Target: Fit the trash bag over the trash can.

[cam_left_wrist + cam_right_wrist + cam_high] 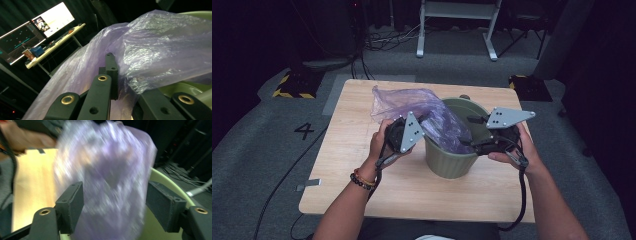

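On the wooden table [362, 185] stands the green bin [451, 162], with the purple plastic bag [412, 102] half draped into it and half billowing over the rim on our left. We judge the work in hand to be lining the bin. Our left gripper [111, 72] is clenched on a fold of the bag at the near-left rim. Our right gripper [113, 206], at the right rim, stands released: its jaws are apart, with film between them but not pressed.

Risks, as we judge them: with one corner pinned, the free side could slump inside the bin; a hard tug from the left could tear the thin film or tip the light bin.

Hard to read: the right gripper view is motion-blurred, so the bag's edge is indistinct. The bin's interior is hidden by film, and the bag's mouth cannot be located.
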The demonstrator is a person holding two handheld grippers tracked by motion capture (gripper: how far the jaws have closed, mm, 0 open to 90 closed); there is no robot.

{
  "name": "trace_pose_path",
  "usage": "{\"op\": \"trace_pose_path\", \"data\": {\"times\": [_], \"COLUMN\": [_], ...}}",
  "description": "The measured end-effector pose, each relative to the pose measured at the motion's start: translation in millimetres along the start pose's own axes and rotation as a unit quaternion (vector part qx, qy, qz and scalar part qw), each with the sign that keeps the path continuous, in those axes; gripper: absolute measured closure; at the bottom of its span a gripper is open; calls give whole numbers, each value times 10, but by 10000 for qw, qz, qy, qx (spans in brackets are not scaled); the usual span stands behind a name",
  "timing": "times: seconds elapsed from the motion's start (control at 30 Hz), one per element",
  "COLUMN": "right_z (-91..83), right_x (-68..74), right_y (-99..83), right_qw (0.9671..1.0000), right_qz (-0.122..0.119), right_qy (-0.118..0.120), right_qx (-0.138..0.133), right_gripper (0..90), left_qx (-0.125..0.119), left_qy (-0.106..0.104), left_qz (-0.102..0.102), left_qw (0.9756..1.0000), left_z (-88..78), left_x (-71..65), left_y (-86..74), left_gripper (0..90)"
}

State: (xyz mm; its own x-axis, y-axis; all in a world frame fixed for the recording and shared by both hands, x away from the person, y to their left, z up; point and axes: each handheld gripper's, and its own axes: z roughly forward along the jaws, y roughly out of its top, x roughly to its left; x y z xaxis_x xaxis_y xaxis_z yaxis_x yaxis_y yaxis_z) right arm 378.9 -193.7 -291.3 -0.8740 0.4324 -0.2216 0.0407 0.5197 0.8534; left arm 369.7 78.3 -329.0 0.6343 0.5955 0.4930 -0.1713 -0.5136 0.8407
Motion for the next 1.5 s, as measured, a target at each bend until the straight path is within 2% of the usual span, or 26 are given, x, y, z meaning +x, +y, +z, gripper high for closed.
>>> {"op": "trace_pose_path", "data": {"times": [0.07,0.13,0.2,0.3,0.4,0.43,0.47,0.57,0.67,0.8,0.87,0.97,1.0,1.03,1.13,1.2,1.27,1.43,1.5], "right_z": [40,95,144,207,255,261,264,248,218,138,88,37,22,-11,-54,-68,-98,-153,-177], "right_x": [58,115,157,195,200,199,196,191,180,149,133,124,121,119,111,109,104,78,66], "right_y": [59,104,133,157,145,138,127,100,52,-23,-72,-122,-136,-162,-197,-209,-241,-324,-358], "right_qw": [9999,9996,9993,9990,9985,9984,9985,9988,9990,9992,9995,9995,9995,9995,9996,9996,9996,9996,9994], "right_qz": [-112,-235,-329,-378,-395,-401,-384,-344,-297,-147,-82,-37,-30,6,36,47,78,163,221], "right_qy": [109,81,110,-4,-97,-110,-114,-111,-138,-263,-235,-274,-273,-290,-283,-270,-260,-241,-255], "right_qx": [-2,92,148,240,367,383,374,333,315,260,209,150,139,97,44,34,28,24,37], "right_gripper": [278,277,310,466,686,725,800,887,900,900,900,900,900,900,900,900,900,900,900], "left_qx": [-22,-19,-30,-41,-74,-80,-83,-96,-96,89,236,284,298,317,368,436,445,538,537], "left_qy": [-47,-93,-132,-213,-260,-302,-313,-288,-231,-181,-108,-85,-90,-148,-148,-236,-274,-303,-308], "left_qz": [13,-5,-16,-23,-40,-70,-72,-117,-229,-423,-501,-619,-636,-738,-761,-801,-755,-581,-531], "left_qw": [10000,10000,9999,9998,9996,9995,9994,9995,9994,9989,9984,9976,9975,9967,9963,9956,9958,9964,9967], "left_z": [1,1,1,-10,-13,-19,-22,-38,-76,-145,-191,-256,-276,-295,-300,-291,-282,-236,-231], "left_x": [-14,-27,-40,-71,-84,-83,-82,-74,-54,-33,-16,19,34,61,82,95,93,69,67], "left_y": [14,24,32,42,47,46,44,30,-5,-115,-184,-262,-286,-326,-366,-400,-415,-424,-426], "left_gripper": [896,895,891,887,867,861,857,781,668,506,465,443,437,428,428,431,453,636,742]}}
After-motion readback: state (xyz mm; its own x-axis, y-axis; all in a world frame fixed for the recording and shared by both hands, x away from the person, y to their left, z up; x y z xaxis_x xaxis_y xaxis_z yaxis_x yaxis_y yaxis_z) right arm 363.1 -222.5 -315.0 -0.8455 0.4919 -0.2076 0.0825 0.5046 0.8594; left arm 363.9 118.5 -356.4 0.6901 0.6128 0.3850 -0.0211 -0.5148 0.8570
